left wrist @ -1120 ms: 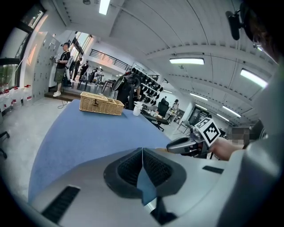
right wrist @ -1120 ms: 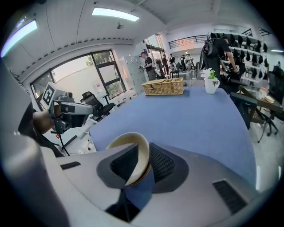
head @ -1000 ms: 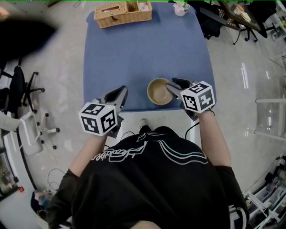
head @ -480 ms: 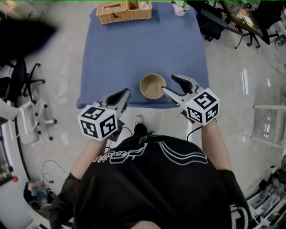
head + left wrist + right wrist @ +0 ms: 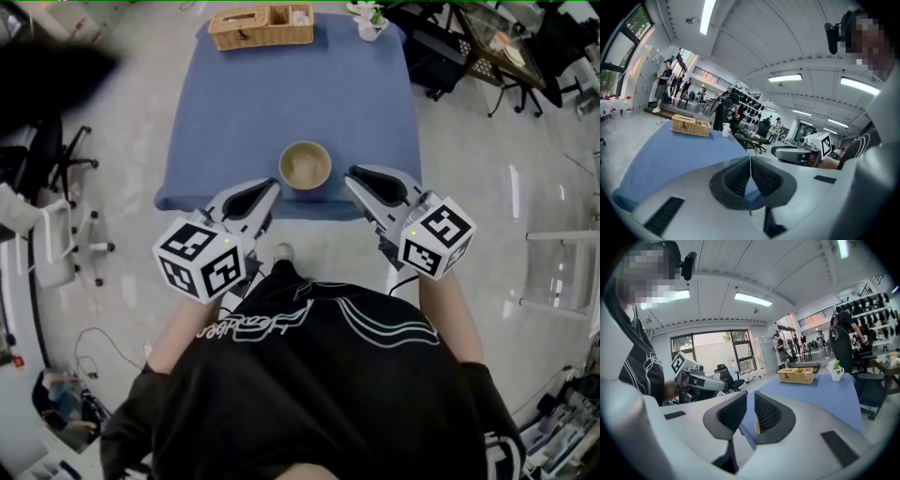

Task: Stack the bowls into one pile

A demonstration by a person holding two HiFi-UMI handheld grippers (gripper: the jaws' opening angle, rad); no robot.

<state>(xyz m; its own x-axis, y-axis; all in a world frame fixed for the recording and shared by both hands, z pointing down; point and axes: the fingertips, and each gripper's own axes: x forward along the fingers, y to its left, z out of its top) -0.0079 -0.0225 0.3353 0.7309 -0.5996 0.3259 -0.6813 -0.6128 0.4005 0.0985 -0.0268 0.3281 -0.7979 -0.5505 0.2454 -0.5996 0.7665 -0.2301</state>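
One tan bowl [image 5: 305, 165] stands near the front edge of the blue table [image 5: 291, 94]; whether it is a single bowl or a pile I cannot tell. My left gripper [image 5: 274, 185] hovers at that edge, left of the bowl, shut with nothing in it [image 5: 750, 159]. My right gripper [image 5: 352, 176] hovers to the bowl's right, apart from it. Its jaws have just been closing to a narrow gap and hold nothing [image 5: 751, 397]. A sliver of the bowl [image 5: 757, 427] shows behind them.
A wicker basket [image 5: 261, 26] and a white cup with a plant [image 5: 372, 21] stand at the table's far end. Office chairs [image 5: 47, 234] stand on the floor to the left. Desks and chairs fill the upper right.
Both grippers rose and drew back from the table toward the person. The right gripper left the bowl's rim, spread wide, then narrowed. The bowl stayed on the table.
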